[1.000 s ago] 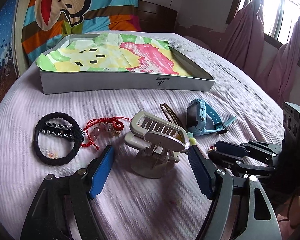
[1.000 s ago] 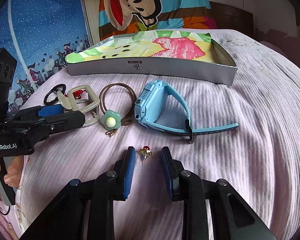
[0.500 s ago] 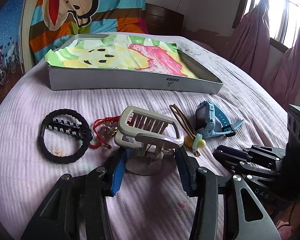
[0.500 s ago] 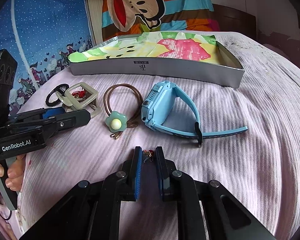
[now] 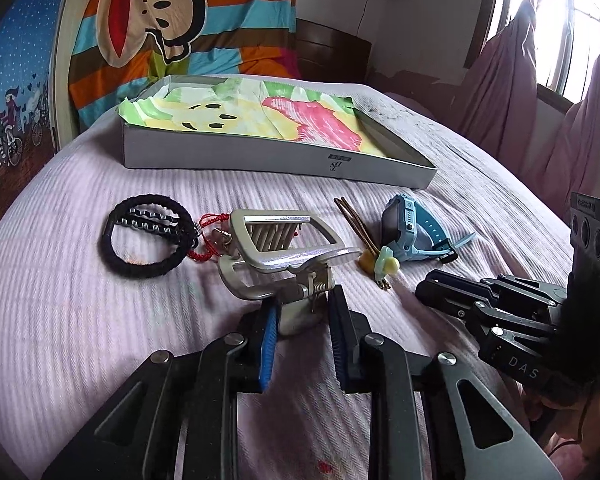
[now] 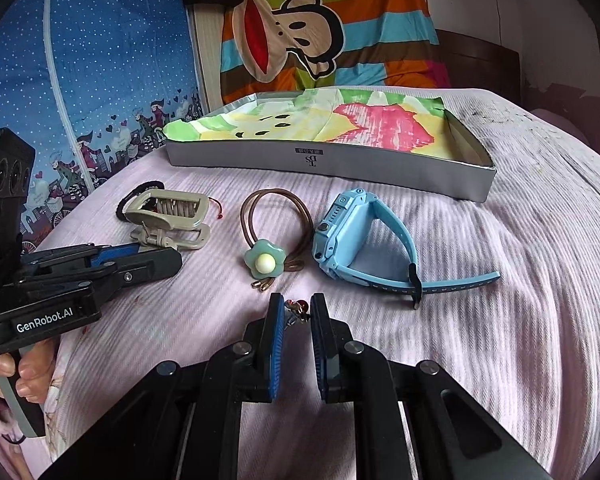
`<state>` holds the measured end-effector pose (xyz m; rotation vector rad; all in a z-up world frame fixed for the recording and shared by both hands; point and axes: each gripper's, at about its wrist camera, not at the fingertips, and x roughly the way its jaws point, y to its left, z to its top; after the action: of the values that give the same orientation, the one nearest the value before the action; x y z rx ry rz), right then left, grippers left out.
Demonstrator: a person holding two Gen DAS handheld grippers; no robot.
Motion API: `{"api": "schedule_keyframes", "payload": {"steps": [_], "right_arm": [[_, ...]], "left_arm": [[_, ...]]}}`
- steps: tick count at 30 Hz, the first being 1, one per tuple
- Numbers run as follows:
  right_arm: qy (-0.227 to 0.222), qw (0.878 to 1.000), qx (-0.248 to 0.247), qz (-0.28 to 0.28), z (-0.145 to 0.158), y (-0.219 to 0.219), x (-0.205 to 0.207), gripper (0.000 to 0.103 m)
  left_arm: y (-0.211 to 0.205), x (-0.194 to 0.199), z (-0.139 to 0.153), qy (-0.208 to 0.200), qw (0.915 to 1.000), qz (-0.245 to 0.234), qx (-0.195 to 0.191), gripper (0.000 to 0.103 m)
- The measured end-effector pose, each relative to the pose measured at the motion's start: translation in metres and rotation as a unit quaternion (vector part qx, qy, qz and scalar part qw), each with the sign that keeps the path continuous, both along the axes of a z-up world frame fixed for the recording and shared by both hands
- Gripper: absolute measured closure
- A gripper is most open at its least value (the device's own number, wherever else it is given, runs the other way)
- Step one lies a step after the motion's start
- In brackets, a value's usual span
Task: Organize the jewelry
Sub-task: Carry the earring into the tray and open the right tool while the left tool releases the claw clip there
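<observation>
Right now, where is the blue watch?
In the right wrist view, the blue watch lies on the bed right of the flower hair tie, in front of the grey box.

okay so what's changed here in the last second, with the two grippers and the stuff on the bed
The left gripper closed from wide open onto the handles of the beige hair claw. The right gripper narrowed around the small red-and-gold earring. The blue watch, flower hair tie, black hair tie and box stayed put.
</observation>
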<state>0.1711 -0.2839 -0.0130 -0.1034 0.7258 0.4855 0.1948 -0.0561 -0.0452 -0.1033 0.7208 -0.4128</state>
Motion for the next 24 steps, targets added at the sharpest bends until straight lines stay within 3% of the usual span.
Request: {"api": "schedule_keyframes", "payload": {"steps": [2, 5, 12, 19, 24], "right_arm": [[-0.001, 1.000, 0.003, -0.002, 0.001, -0.001, 0.000, 0.090], [-0.001, 1.000, 0.005, -0.003, 0.001, -0.001, 0.000, 0.090], [-0.018, 1.000, 0.012, -0.003, 0.006, -0.002, -0.005, 0.090], [-0.072, 0.995, 0.070, -0.014, 0.035, -0.013, -0.002, 0.090], [-0.097, 0.991, 0.088, -0.023, 0.055, -0.012, 0.023, 0.090]], "left_arm": [[-0.003, -0.002, 0.000, -0.003, 1.0000, 0.000, 0.007, 0.095], [-0.006, -0.006, 0.000, -0.007, 0.9999, -0.004, 0.014, 0.099], [-0.013, -0.020, 0.007, -0.047, 0.9981, 0.005, 0.041, 0.100], [-0.021, -0.025, 0.029, -0.087, 0.9945, 0.007, 0.059, 0.100], [-0.021, -0.011, 0.048, -0.101, 0.9929, 0.016, 0.060, 0.100]]}}
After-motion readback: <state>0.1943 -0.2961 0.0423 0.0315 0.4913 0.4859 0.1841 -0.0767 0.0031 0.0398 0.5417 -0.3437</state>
